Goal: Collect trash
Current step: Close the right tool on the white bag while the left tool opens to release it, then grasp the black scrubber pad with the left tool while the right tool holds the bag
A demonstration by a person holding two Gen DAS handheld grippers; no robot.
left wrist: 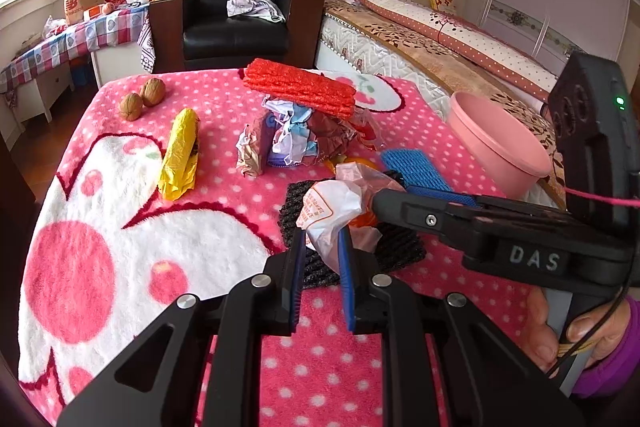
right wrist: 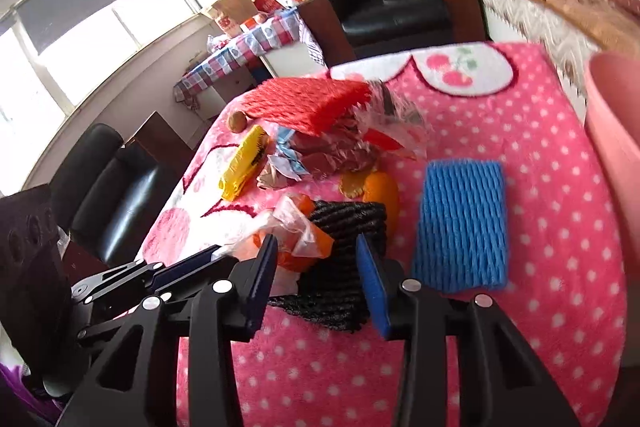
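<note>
Your left tongs (left wrist: 320,251) pinch the white wrapper (left wrist: 334,209) at lower centre, over the black foam net (left wrist: 360,255). Your right tongs (right wrist: 316,267) hang spread above it. Judging by the walnuts (left wrist: 142,99), yellow bag (left wrist: 180,155), paper pile (left wrist: 292,139) and blue net (right wrist: 460,223), most trash remains; the pink bowl (left wrist: 500,147) waits at right.

Left claw (left wrist: 322,239) around plastic wrapper (left wrist: 334,209)

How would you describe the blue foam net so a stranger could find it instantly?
Start at the pink polka-dot blanket, then look toward the pink tub at its edge. The blue foam net lies flat beside the black foam net, the only blue ribbed rectangle there.
</note>
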